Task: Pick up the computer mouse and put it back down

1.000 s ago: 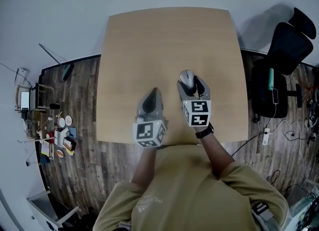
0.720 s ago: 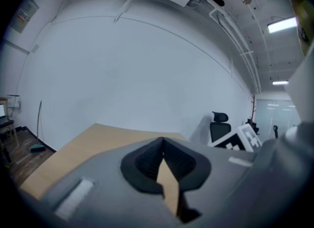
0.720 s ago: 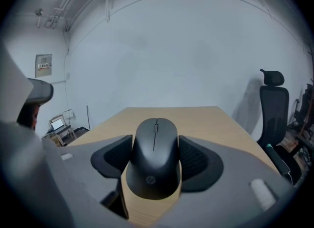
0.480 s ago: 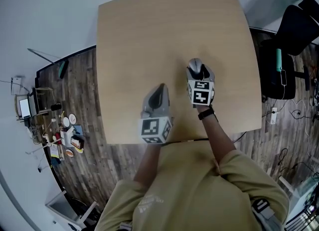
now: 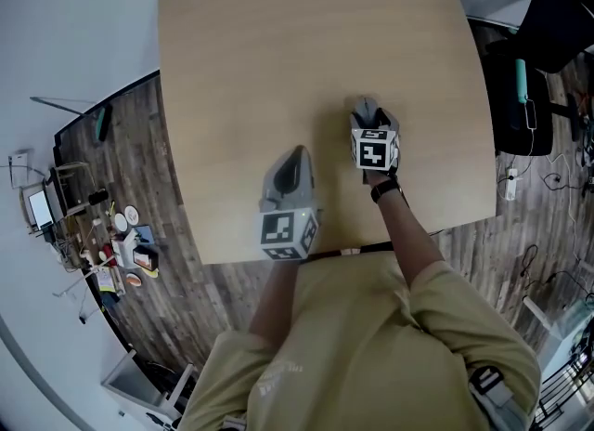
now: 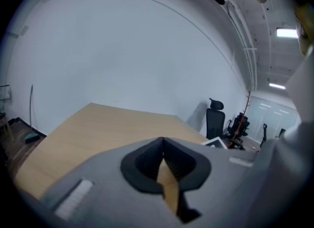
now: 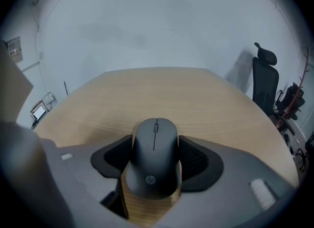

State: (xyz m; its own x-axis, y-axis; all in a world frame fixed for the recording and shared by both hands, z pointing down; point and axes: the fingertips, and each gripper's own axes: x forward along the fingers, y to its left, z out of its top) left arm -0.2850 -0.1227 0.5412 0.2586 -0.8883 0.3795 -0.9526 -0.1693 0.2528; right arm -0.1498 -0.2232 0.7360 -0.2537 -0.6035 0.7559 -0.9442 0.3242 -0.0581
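Observation:
A dark grey computer mouse (image 7: 155, 156) sits lengthwise between the black pads of my right gripper (image 7: 155, 138), which is shut on its two sides. In the head view only the front of the mouse (image 5: 364, 106) shows past the marker cube of the right gripper (image 5: 368, 115), low over the right half of the wooden table (image 5: 306, 39). My left gripper (image 5: 296, 154) hovers left of it, nearer the front edge. Its jaws meet at the tip and hold nothing, as the left gripper view shows for the left gripper (image 6: 162, 141).
A black office chair (image 5: 548, 20) stands off the table's far right corner, with a second dark seat (image 5: 515, 113) and cables beside it. Small clutter (image 5: 121, 243) lies on the wooden floor to the left. The person's torso is at the table's front edge (image 5: 278, 254).
Both grippers have come down toward the tabletop. The right one tipped more steeply downward with the mouse still in it, so its marker cube now hides most of the mouse.

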